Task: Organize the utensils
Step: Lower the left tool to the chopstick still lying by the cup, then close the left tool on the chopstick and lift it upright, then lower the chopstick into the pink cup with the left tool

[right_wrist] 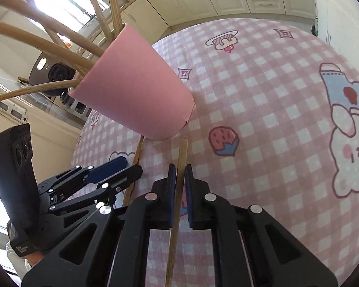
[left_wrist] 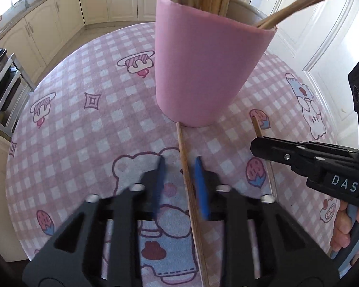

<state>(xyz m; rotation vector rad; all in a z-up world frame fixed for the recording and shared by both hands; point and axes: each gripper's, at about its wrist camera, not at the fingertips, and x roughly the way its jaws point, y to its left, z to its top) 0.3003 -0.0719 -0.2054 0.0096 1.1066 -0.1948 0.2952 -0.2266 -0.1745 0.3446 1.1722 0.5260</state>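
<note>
Two loose chopsticks: both lie on the checked tablecloth [left_wrist: 83, 129], side by side, in front of the pink cup [left_wrist: 203, 71].
Left chopstick [left_wrist: 191, 191]: its far tip touches the foot of the cup.
Right chopstick [right_wrist: 177, 191]: its tip ends just short of the cup.
Pink cup: stands upright on the table, with several wooden sticks [right_wrist: 47, 45] leaning out of it.
Left gripper [left_wrist: 179, 165]: blurred; blue pads [left_wrist: 201, 186] stand on both sides of the left chopstick, with a gap still visible.
Right gripper [right_wrist: 178, 169]: fingers nearly together, pinching the right chopstick.
</note>
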